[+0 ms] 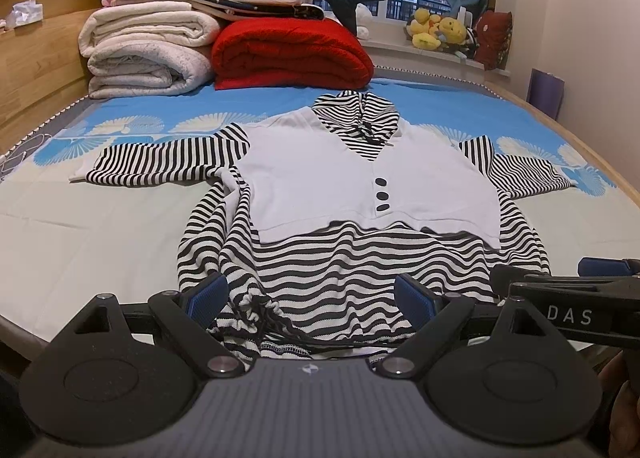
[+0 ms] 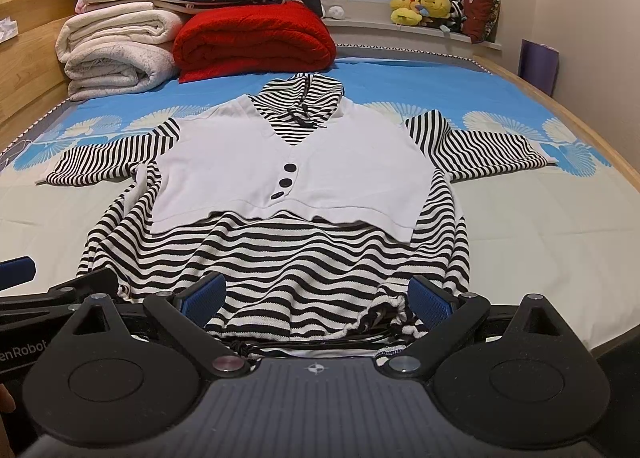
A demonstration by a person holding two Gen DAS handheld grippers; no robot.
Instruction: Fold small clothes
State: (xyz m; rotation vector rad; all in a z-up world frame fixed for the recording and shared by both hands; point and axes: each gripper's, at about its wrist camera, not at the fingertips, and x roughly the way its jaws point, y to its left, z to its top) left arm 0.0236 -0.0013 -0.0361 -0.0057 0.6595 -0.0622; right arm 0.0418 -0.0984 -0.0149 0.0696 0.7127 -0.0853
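**Both grippers open at the hem of the striped top**

Left gripper (image 1: 310, 298) with blue fingers (image 1: 210, 292) spread wide, holding nothing, over the gathered drawstring hem at the near-left part of the garment. Right gripper (image 2: 318, 296) likewise spread wide and empty, blue fingers (image 2: 430, 298) on both sides of the bunched hem at the near-right part. Side by side, close together, each seen at the border of the other's view.

Black-and-white striped top (image 1: 340, 270) spread flat, front up, near the near edge of the bed (image 2: 560, 226), hood toward the far side, both sleeves stretched out toward the left and right edges. White vest panel (image 2: 288, 174) with dark buttons (image 2: 290, 167) over the chest.

At the far-left corner, folded white blankets (image 1: 148, 54) and red blanket (image 1: 292, 54) beside them. Plush toys (image 2: 424, 4) on the window sill behind.
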